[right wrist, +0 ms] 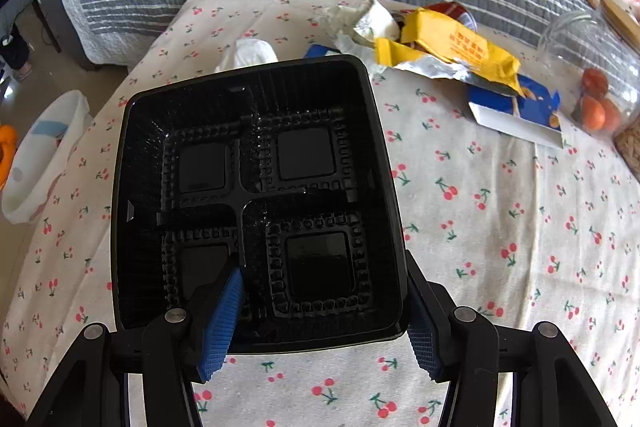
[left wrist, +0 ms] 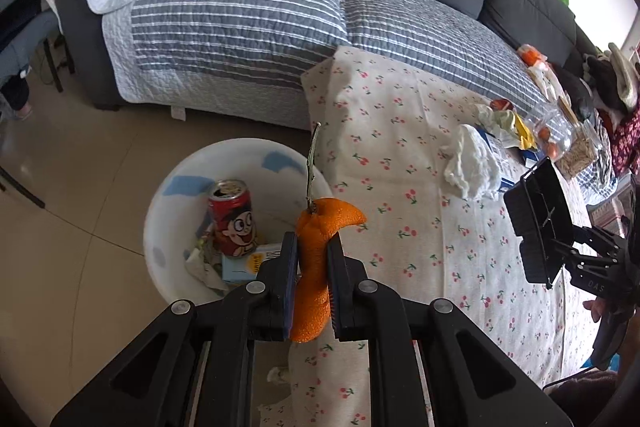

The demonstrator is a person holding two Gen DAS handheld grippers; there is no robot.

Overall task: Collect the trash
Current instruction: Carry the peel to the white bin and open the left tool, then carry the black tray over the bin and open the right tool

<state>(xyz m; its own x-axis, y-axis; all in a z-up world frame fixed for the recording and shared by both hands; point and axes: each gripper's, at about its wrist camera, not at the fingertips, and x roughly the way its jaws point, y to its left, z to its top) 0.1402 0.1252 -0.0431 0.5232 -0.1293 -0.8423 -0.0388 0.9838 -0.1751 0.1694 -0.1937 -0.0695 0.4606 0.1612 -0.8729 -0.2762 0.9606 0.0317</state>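
Note:
My left gripper point(left wrist: 312, 241) is shut on a strip of orange peel point(left wrist: 314, 267) with a dry stem, held over the near rim of the white trash bin point(left wrist: 180, 195). Inside the bin stand a red drink can point(left wrist: 232, 223) and a small carton. My right gripper point(right wrist: 324, 279) is shut on a black plastic tray point(right wrist: 256, 195) with four compartments, one finger inside it and one outside its right wall. The tray point(left wrist: 538, 223) hangs tilted above the cherry-print table point(right wrist: 500, 227).
On the table lie a crumpled white tissue point(right wrist: 254, 53), a torn yellow wrapper point(right wrist: 452, 51), a blue and white box point(right wrist: 520, 111) and a clear container point(right wrist: 596, 75) holding oranges. A grey sofa with a striped cover point(left wrist: 240, 27) runs behind. The bin point(right wrist: 44, 163) stands on the floor left of the table.

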